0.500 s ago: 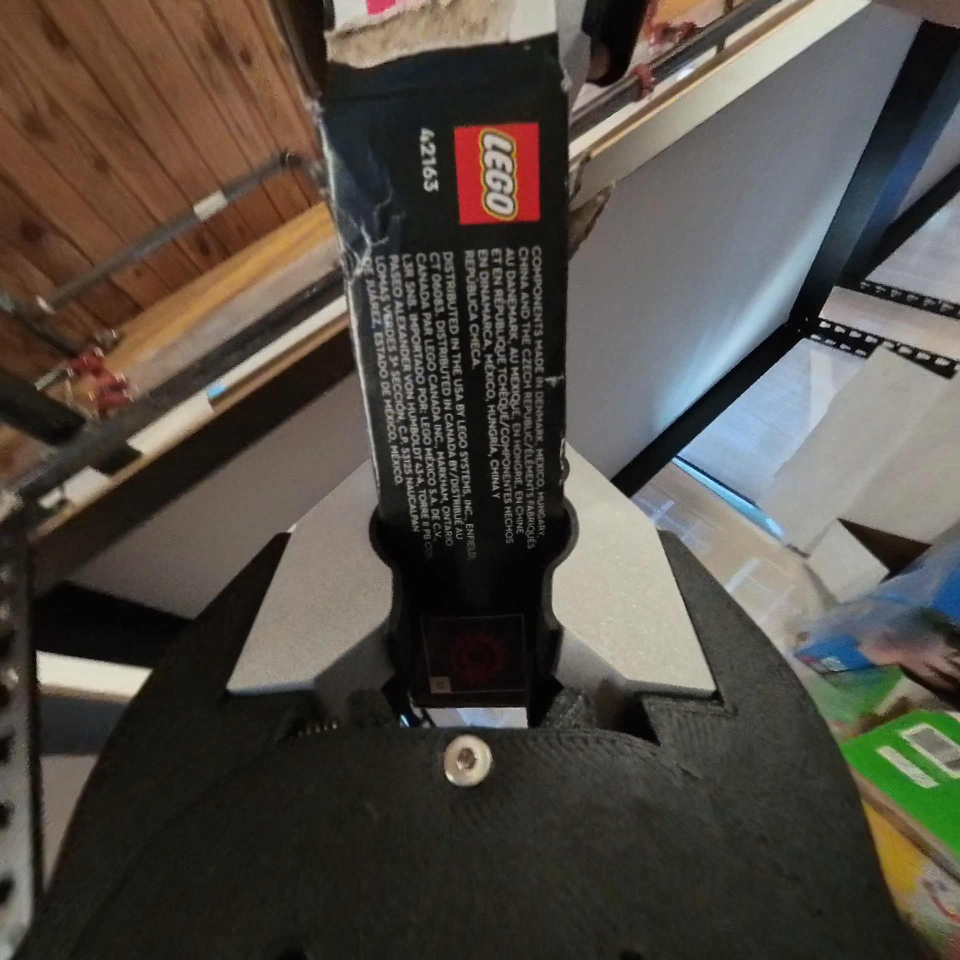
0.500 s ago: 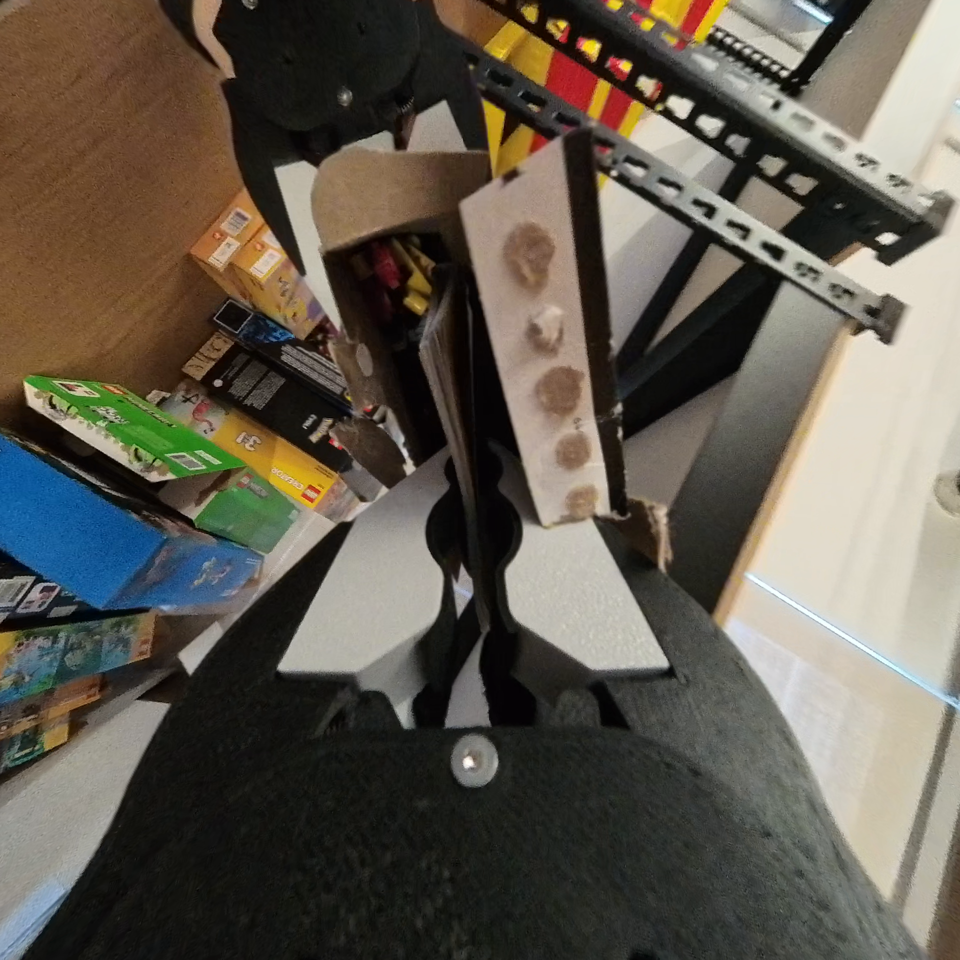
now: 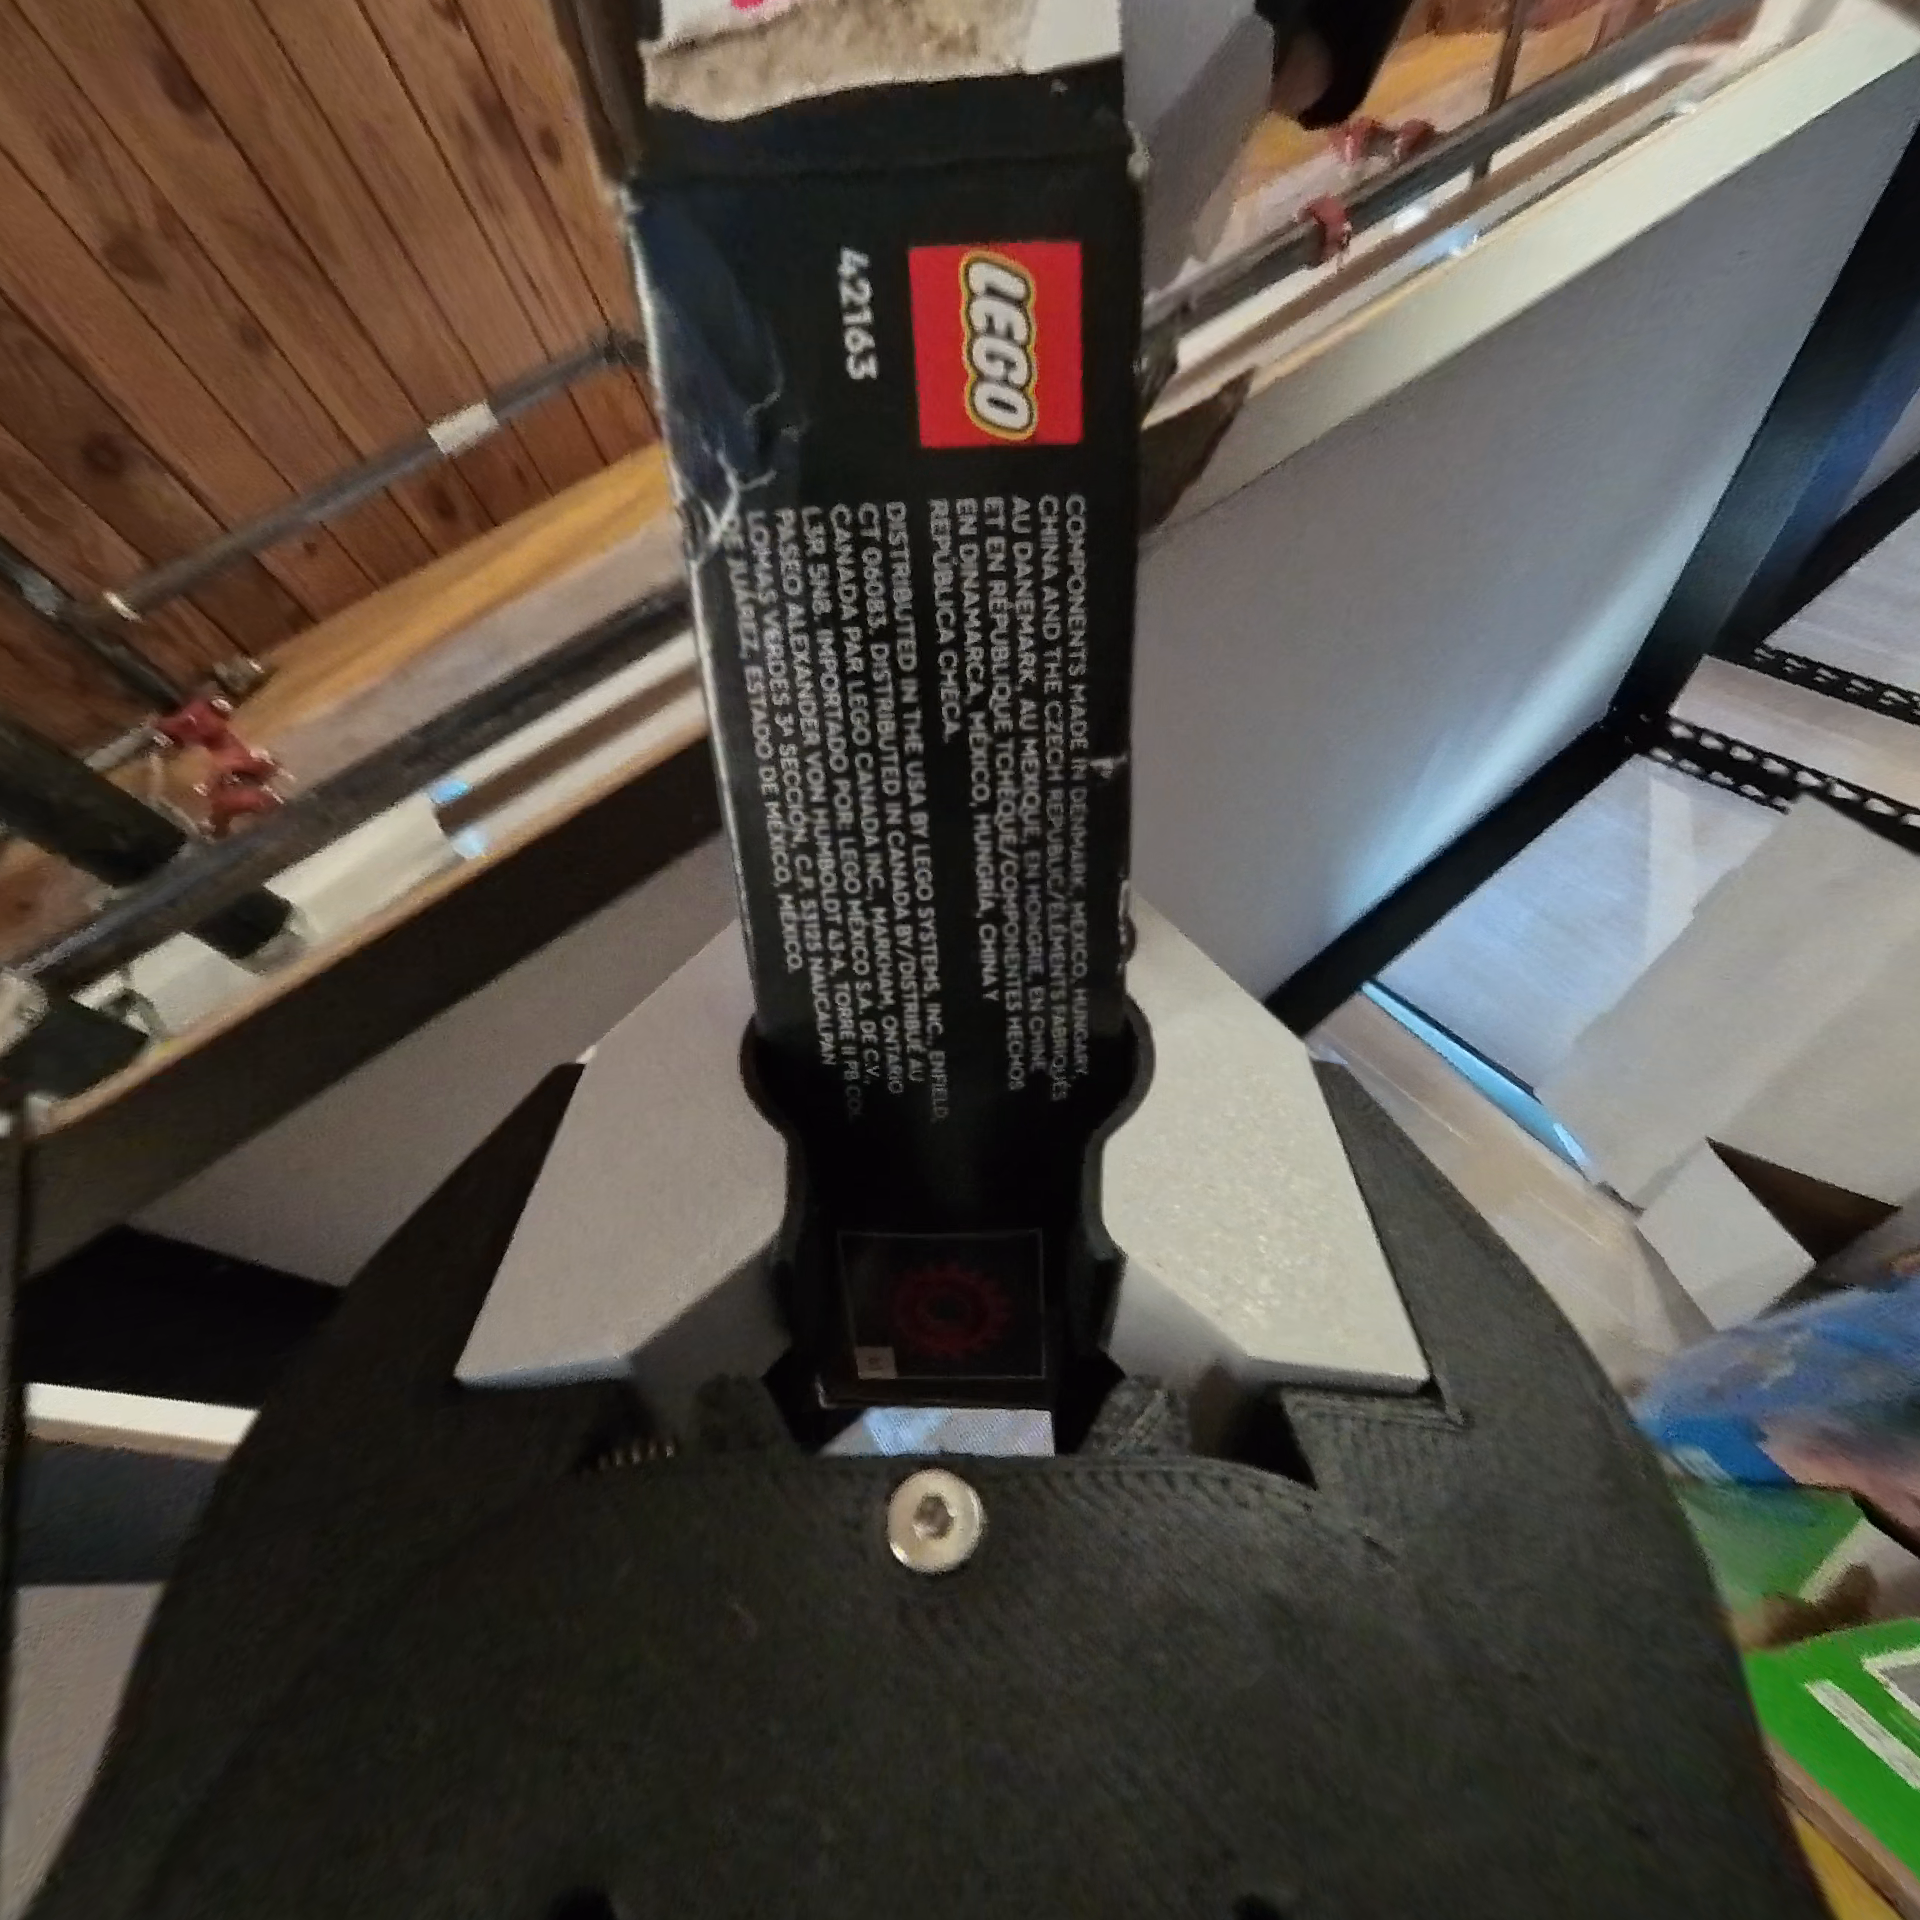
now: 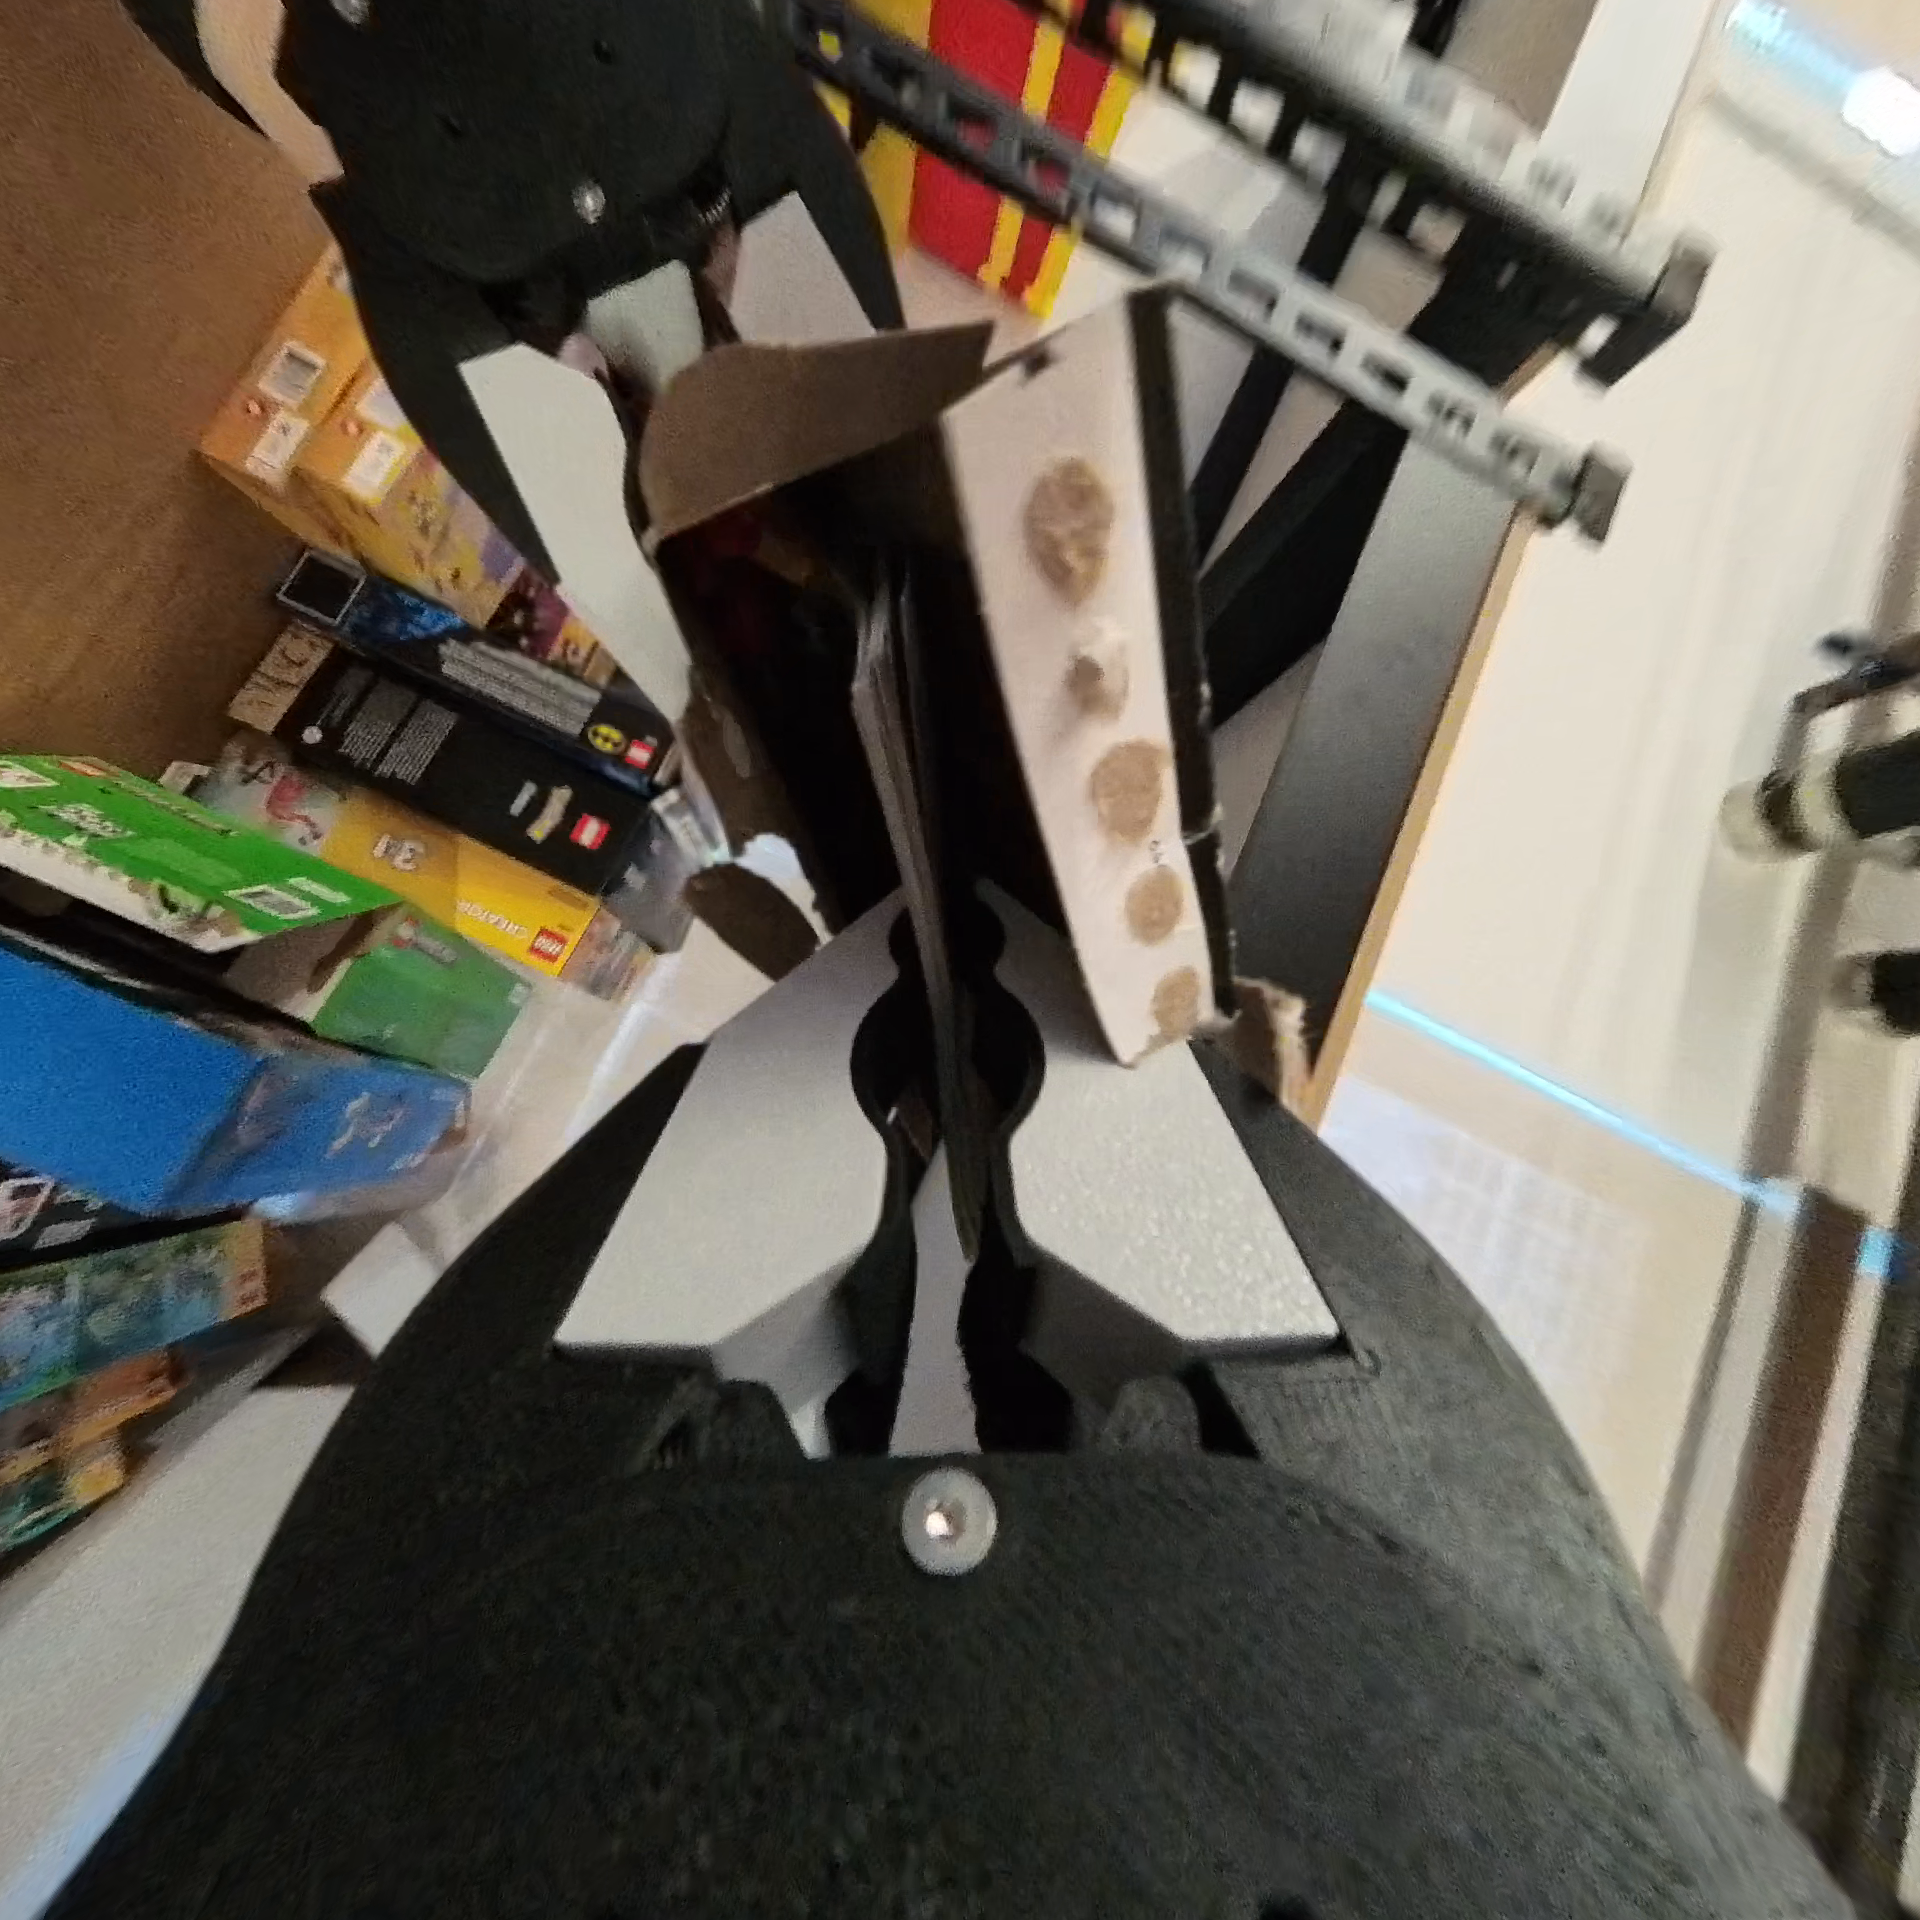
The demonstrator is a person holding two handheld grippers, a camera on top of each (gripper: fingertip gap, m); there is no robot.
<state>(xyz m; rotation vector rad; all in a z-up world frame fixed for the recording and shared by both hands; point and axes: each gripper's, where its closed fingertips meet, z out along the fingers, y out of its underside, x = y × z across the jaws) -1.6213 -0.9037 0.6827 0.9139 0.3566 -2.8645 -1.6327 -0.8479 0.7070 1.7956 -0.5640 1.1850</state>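
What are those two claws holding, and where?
One black toy box: the left gripper clamps its narrow printed side, the right gripper pinches a flap at its open end.

At the upper left of your left wrist view you have a wall of reddish-brown wood planks (image 3: 208, 312), crossed by a grey metal pipe (image 3: 436, 436). To the right runs a pale grey panel (image 3: 1455, 582) framed by black metal struts (image 3: 1766, 582). In your right wrist view, a perforated black shelf rail (image 4: 1299, 312) cuts across the top, a brown board (image 4: 114, 436) fills the left, and a bright cream wall (image 4: 1683, 675) with a pale floor (image 4: 1538, 1226) lies at the right.
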